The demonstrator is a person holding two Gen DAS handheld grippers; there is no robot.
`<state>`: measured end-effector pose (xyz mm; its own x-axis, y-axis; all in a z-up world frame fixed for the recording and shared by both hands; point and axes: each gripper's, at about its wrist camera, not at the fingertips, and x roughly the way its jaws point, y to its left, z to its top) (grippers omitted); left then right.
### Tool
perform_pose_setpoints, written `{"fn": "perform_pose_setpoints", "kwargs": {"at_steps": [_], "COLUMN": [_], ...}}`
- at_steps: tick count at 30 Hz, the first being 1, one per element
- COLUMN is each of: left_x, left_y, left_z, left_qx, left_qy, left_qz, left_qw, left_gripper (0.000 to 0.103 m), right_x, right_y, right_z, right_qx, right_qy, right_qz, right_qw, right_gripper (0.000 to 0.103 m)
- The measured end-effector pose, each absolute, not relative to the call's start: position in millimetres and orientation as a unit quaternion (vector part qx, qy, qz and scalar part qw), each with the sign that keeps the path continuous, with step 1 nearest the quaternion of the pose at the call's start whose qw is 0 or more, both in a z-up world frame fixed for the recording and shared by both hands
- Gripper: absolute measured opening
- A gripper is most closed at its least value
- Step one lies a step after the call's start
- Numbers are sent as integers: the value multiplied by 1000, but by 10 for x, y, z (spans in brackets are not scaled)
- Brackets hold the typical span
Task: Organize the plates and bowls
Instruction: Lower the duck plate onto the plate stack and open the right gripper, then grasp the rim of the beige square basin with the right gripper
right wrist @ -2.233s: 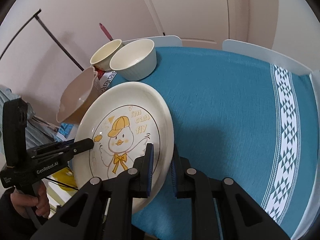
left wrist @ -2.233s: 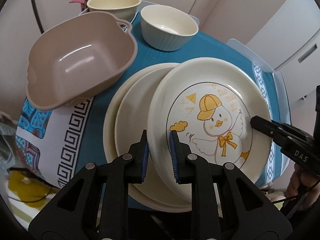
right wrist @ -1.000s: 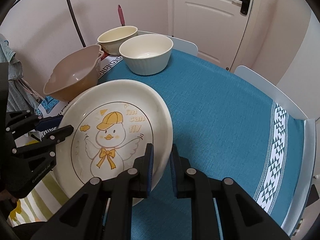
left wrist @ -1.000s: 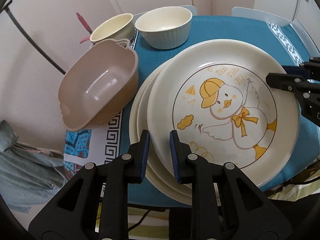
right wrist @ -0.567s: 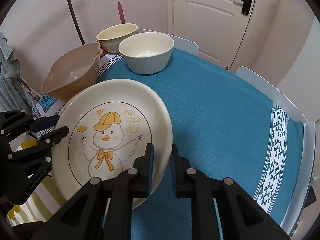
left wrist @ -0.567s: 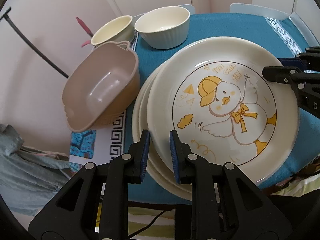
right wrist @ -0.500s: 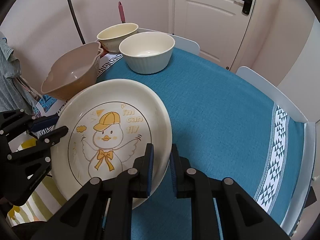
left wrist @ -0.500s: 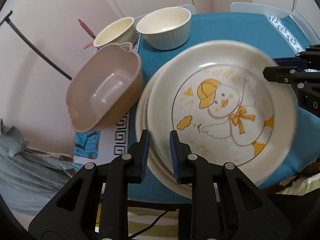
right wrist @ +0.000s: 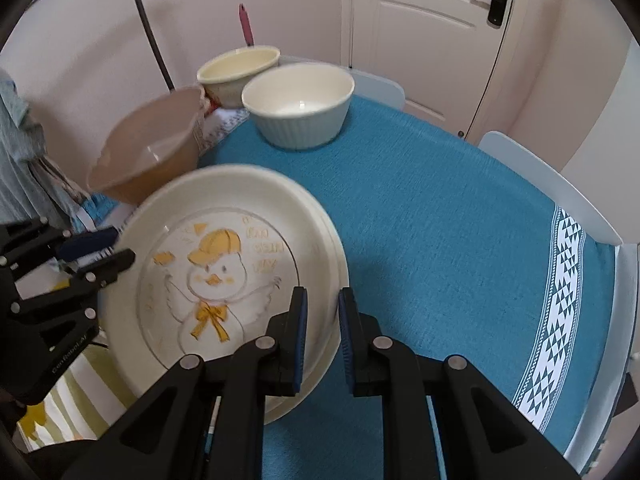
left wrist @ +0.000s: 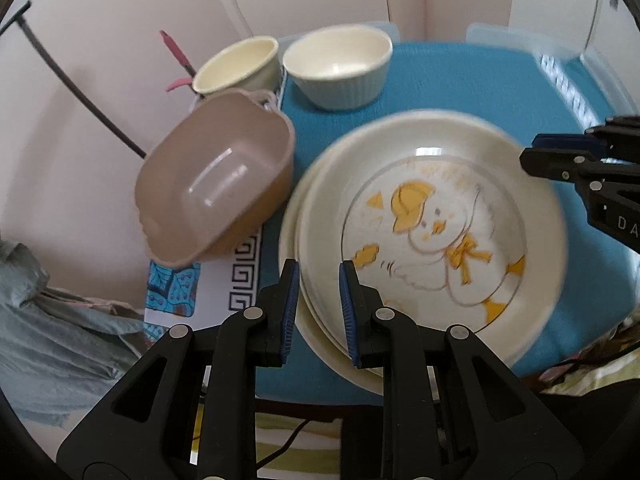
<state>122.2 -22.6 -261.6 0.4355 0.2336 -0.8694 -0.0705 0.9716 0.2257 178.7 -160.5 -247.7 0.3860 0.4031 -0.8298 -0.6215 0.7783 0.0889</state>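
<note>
1. Presently, the left gripper (left wrist: 316, 304) was closed down on the near rim of the duck plate (left wrist: 436, 232), at about 7 o'clock on the plate in the left wrist view.
2. The right gripper (right wrist: 320, 332) was closed down on the opposite rim of the same plate, at roughly 4 o'clock on the plate in the right wrist view; the plate was thus held from both sides.
3. The duck plate lay on top of a stack of plain cream plates (left wrist: 294, 240), whose edges showed beneath its left rim. Whether it was touching the stack could not be told, as the plate was blurred.
4. The stack sat on the teal tablecloth (right wrist: 460, 216), near the table's edge.
5. A brown plastic basin (left wrist: 216, 184) stood tilted at 10 o'clock from the plates, just beside them.
6. A ribbed white bowl (left wrist: 340, 68) stood at 12 o'clock, well apart from the plates.
7. A cream bowl (left wrist: 236, 64) stood just beside the ribbed bowl, at 11 o'clock.
8. Grey cloth (left wrist: 52, 336) hung at 8 o'clock, off the table.
</note>
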Motion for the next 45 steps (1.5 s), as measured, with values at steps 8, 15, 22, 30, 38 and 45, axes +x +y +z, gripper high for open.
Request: {"fn": "perform_pose_setpoints", "kwargs": {"at_steps": [8, 15, 22, 30, 38, 45], "left_x": [1213, 1125, 1110, 1048, 1204, 1420], "left_y": [-16, 208, 548, 1147, 1619, 1772], "left_z": [-1893, -1543, -1612, -1963, -2554, -2939], "left_qx": [15, -13, -49, -153, -255, -276], "left_qy": [459, 410, 427, 451, 493, 529], "left_qz": [112, 147, 179, 201, 178, 155], "left_qw": [881, 900, 885, 856, 813, 787], "left_gripper": [82, 103, 103, 103, 96, 65], "right_x": [1822, 1903, 2094, 2151, 2480, 2585], "right_y": [-1687, -1714, -1367, -701, -69, 217], "right_z": [-1823, -1494, -1480, -1563, -2221, -2611], "right_qx": [-70, -47, -58, -107, -99, -105], "right_qy": [405, 356, 384, 405, 511, 552], "right_qz": [350, 385, 418, 443, 448, 447], "right_qw": [842, 850, 822, 793, 727, 696], "right_gripper": [15, 100, 101, 101, 98, 70]}}
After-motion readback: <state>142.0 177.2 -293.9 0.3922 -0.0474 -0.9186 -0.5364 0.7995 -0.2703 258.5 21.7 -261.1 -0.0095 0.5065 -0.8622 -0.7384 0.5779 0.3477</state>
